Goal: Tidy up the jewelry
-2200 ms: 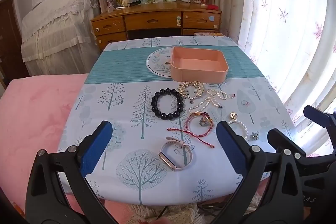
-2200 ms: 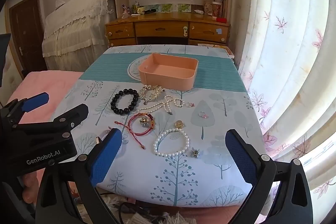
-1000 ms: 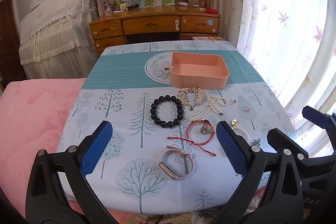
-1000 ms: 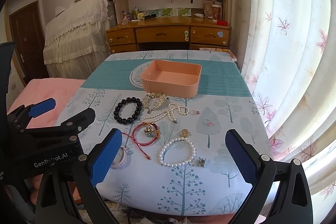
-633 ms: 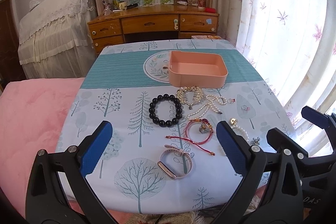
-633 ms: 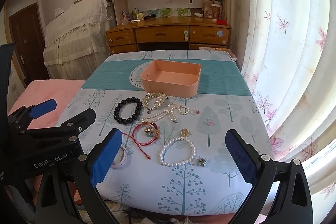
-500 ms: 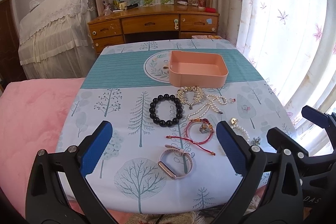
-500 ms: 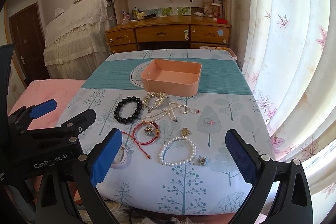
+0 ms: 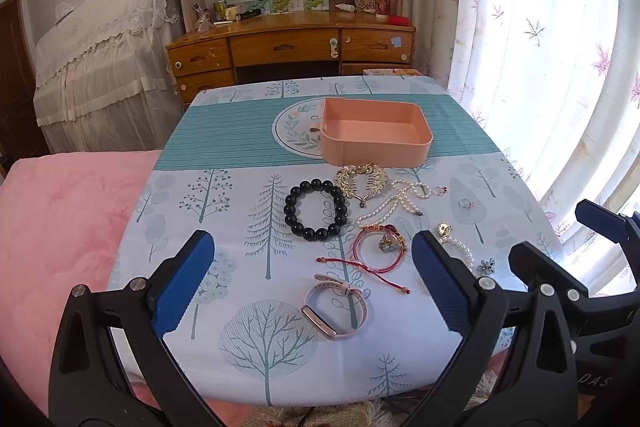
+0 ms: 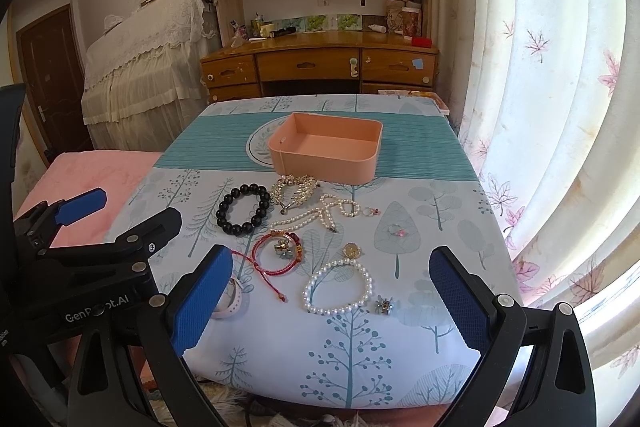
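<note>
An empty pink tray [image 9: 376, 135] [image 10: 326, 149] stands on the tablecloth. In front of it lie a black bead bracelet [image 9: 315, 209] [image 10: 243, 209], a gold leaf brooch [image 9: 361, 181], a pearl strand [image 9: 394, 198], a red cord bracelet [image 9: 378, 249] [image 10: 277, 253], a pearl bracelet [image 10: 338, 287], a small ring [image 10: 395, 229] and a pink watch band [image 9: 335, 307]. My left gripper [image 9: 314, 285] is open above the near edge, over the watch band. My right gripper [image 10: 330, 303] is open over the pearl bracelet. Both are empty.
The table [image 9: 224, 211] carries a tree-print cloth. A pink blanket [image 9: 60, 227] lies to the left. Curtains [image 9: 540, 67] hang close on the right. A wooden desk [image 9: 292, 51] with shelves stands behind. A small flower charm [image 10: 385, 305] lies near the front edge.
Both grippers have drawn back and risen slightly, so the table looks a little farther away. Nothing on the table has moved. Both grippers stay open.
</note>
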`<state>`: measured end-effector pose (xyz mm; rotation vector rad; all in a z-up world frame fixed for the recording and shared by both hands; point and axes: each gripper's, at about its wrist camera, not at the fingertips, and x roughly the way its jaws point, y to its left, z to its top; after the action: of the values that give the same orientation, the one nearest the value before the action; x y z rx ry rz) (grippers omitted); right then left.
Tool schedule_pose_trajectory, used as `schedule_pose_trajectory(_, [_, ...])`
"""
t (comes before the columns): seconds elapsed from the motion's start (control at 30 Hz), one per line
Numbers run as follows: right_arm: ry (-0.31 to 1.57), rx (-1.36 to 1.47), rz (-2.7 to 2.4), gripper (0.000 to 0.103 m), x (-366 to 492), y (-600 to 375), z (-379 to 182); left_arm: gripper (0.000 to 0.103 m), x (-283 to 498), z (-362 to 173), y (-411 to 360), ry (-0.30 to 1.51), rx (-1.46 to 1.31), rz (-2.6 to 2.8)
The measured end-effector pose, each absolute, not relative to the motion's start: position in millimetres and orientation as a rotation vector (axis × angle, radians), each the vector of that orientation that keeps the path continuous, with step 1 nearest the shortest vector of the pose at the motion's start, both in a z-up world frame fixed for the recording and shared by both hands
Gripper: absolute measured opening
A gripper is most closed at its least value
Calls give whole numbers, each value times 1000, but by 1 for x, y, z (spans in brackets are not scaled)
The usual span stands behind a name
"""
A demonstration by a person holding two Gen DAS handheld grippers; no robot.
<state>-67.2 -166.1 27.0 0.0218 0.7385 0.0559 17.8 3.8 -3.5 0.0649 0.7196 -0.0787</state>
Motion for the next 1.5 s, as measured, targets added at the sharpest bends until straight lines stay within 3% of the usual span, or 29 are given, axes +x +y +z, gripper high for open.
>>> schedule_pose_trajectory(0.77, [749,41,30,100,-95,-168,20,99,1,-19,10,760,41,-187])
schedule_pose_trajectory(1.33, [915,164,-14,100,-28,-207,-16,98,120,-80,109,1041,-179,-124])
schedule_pose_trajectory(1.5, [943,162,-42,99,-3,-221,-34,98,146,-94,111,1055,-115,-99])
